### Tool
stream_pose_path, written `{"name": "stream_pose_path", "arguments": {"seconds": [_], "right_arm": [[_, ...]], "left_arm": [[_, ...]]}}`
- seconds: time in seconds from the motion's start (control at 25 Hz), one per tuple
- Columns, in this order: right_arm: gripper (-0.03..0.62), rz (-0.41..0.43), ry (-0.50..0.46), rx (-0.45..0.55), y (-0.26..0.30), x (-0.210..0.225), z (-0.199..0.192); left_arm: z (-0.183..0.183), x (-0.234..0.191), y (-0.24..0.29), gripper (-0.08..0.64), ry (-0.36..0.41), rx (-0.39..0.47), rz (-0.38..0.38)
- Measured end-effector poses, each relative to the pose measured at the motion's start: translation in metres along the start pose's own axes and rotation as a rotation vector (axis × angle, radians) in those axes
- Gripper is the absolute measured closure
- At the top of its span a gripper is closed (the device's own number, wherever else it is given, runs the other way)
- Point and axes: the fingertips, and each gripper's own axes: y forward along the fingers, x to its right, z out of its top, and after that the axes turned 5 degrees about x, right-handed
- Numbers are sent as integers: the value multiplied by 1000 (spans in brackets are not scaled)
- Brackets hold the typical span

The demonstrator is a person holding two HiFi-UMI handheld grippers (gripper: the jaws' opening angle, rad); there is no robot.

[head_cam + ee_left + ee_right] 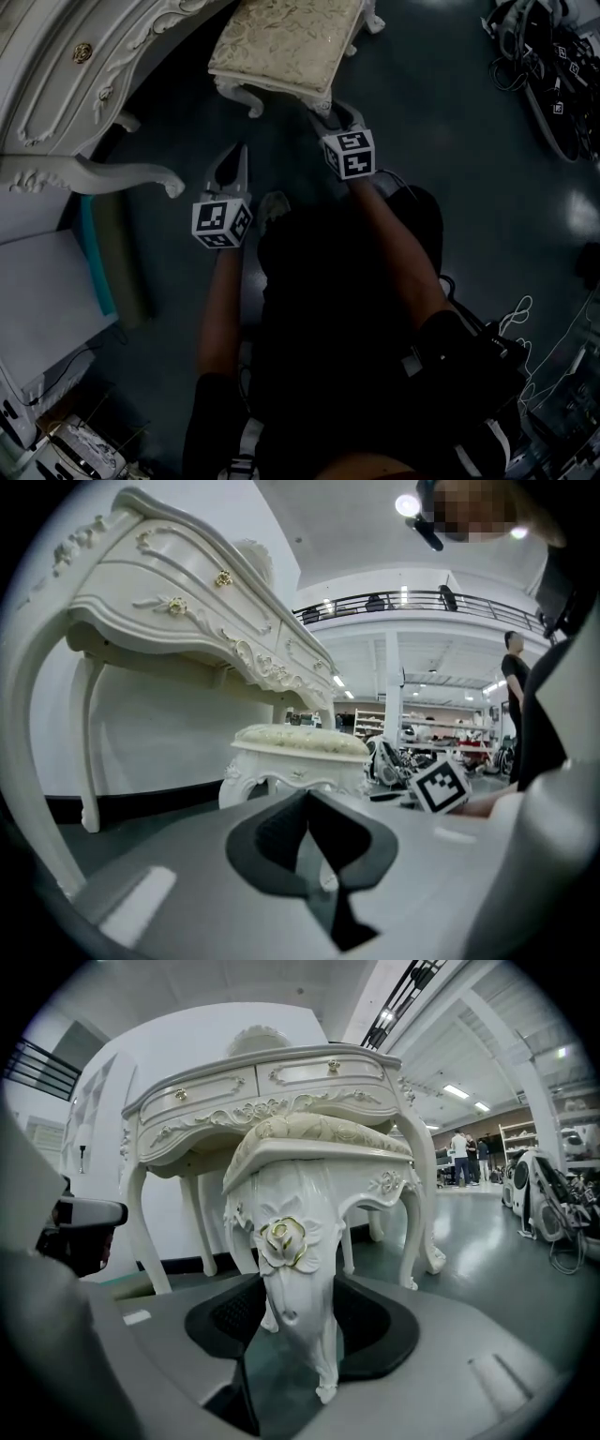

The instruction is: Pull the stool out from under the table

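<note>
Right gripper [333, 117] is clamped on the stool's near leg [298, 1269], one pad on either side, just under the carved rose. Left gripper [236, 157] has its jaws together with nothing in them; it hangs free to the left of the stool [286, 42] and touches nothing. The stool stands upright on the dark floor [422, 112] just in front of the white table [66, 75]. From my head view the seat looks mostly clear of the table's edge, with only the far side close to it. My reading: the pull is well along, with a short drag left. To do it well, I'd draw straight back toward me and level, so the feet slide and the stool doesn't tip. The leg is glossy and tapers downward, so the grip could creep; go slowly and don't jerk. Pulling by one leg will tend to swing the stool round, so watch that its far corner stays off the table's curved foot [103, 173]. The free gripper could steady the other front leg if it yaws.
</note>
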Motion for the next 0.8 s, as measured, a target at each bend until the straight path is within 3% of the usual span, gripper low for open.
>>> {"name": "stream_pose_path", "arguments": {"seconds": [0.48, 0.8], "right_arm": [[362, 31, -4, -111, -2, -1, -4], [362, 24, 6, -75, 2, -4, -2]], "left_arm": [[15, -19, -12, 549, 7, -3, 1], [-12, -41, 1, 549, 10, -5, -35]]}}
